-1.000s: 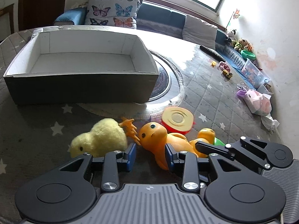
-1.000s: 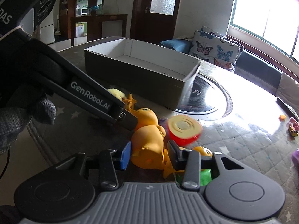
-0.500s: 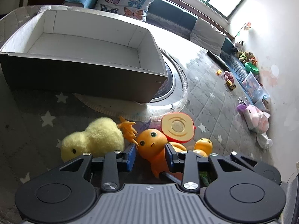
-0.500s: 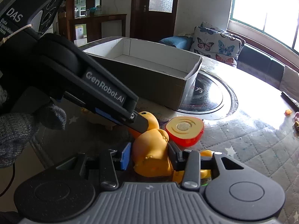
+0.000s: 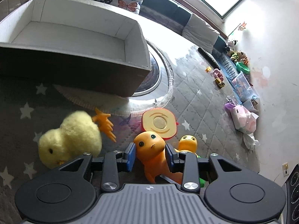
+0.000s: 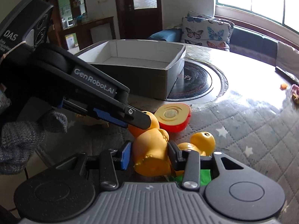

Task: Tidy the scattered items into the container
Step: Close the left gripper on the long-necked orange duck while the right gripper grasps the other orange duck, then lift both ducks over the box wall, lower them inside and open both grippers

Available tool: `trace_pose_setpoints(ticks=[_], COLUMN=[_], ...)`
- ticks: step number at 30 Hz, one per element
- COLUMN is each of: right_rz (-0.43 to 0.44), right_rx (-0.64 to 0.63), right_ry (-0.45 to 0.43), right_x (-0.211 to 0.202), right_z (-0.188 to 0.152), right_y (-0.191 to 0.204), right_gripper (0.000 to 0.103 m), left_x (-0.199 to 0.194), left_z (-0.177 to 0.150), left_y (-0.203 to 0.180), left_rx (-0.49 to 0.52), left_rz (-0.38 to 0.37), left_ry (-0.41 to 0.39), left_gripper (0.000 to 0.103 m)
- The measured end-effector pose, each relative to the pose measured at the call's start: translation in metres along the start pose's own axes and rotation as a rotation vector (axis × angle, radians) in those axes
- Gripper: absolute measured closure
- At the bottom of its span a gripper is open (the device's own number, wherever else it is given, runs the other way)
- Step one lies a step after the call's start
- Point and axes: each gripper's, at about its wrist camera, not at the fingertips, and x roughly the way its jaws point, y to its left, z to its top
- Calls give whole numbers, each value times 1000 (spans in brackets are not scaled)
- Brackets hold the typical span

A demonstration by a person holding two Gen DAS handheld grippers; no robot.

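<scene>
Two tools are seen over one orange toy dinosaur (image 5: 151, 149) lying on the quilted surface (image 5: 196, 100). The left tool (image 5: 150, 154) is set around the dinosaur's neck, its pads just beside it, pressing not confirmed. The right tool (image 6: 147, 155) is closed on the dinosaur's body (image 6: 151, 155). Four toys are counted in front of the one box (image 5: 74, 71), which is empty: the dinosaur, one yellow plush chick (image 5: 71, 138), one red-rimmed round toy (image 5: 159, 123) and one small orange figure (image 5: 187, 142). A gloved hand (image 6: 16, 141) is seen on the left tool.
</scene>
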Motion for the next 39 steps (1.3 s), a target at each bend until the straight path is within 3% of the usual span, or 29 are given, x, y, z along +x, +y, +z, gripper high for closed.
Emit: trace_pose_setpoints(ticks=[9,23,30,39], right_rz=[3,-2,-9,2], right_rx=[10,-7,-70,-126], right_ry=[-5,-22,-109,-235], right_x=[2,0,-18,9], right_z=[1,-2,21,89], right_y=[-3,-1,7,7], right_gripper=[61,61,62,62], left_x=[7,6,-32,-48], left_z=[15,21,38,106], left_y=[12,29,29,27], left_rx=[-26,21,58,68], left_rz=[-5,13,-11,17], left_ry=[12,36,-86,-252], left_gripper=[62,60,60,60])
